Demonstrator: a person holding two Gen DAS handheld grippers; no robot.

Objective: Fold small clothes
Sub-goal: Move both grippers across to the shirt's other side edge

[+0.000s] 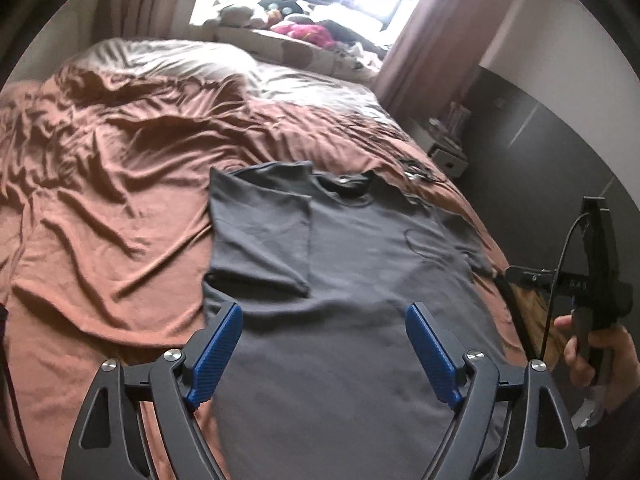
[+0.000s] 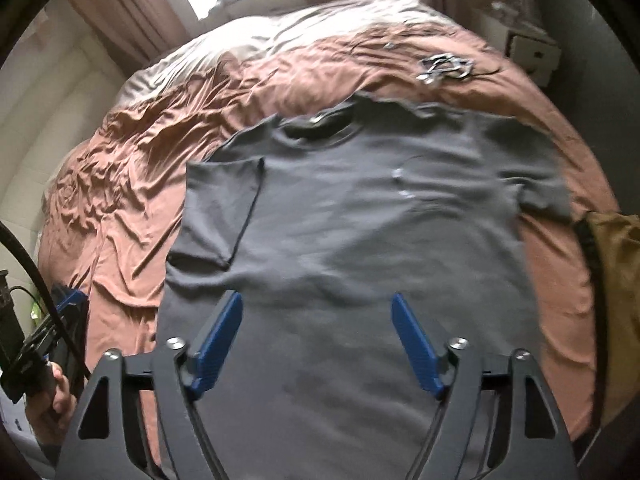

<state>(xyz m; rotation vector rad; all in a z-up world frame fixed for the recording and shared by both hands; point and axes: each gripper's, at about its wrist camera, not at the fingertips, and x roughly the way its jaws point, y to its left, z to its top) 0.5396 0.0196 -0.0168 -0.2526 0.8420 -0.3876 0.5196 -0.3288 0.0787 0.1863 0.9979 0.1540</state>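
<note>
A dark grey T-shirt [image 1: 360, 264] [image 2: 360, 220] lies flat on the brown bedsheet [image 1: 120, 200] [image 2: 132, 168], neck toward the window. Its left sleeve [image 1: 260, 232] [image 2: 224, 204] is folded inward over the chest; the right sleeve [image 2: 536, 168] lies spread out. My left gripper [image 1: 324, 312] hovers open above the shirt's lower half, nothing between its blue pads. My right gripper [image 2: 318, 302] also hangs open over the shirt's middle, empty. In the left wrist view the right gripper's body [image 1: 600, 280] shows at the right edge, held by a hand [image 1: 592, 356].
A tangle of cables [image 2: 444, 66] lies on the sheet beyond the shirt's right shoulder. A yellow-brown item [image 2: 616, 280] sits at the bed's right edge. Soft toys and pillows [image 1: 296, 28] pile at the window. A white bedside box [image 1: 448, 156] stands right of the bed.
</note>
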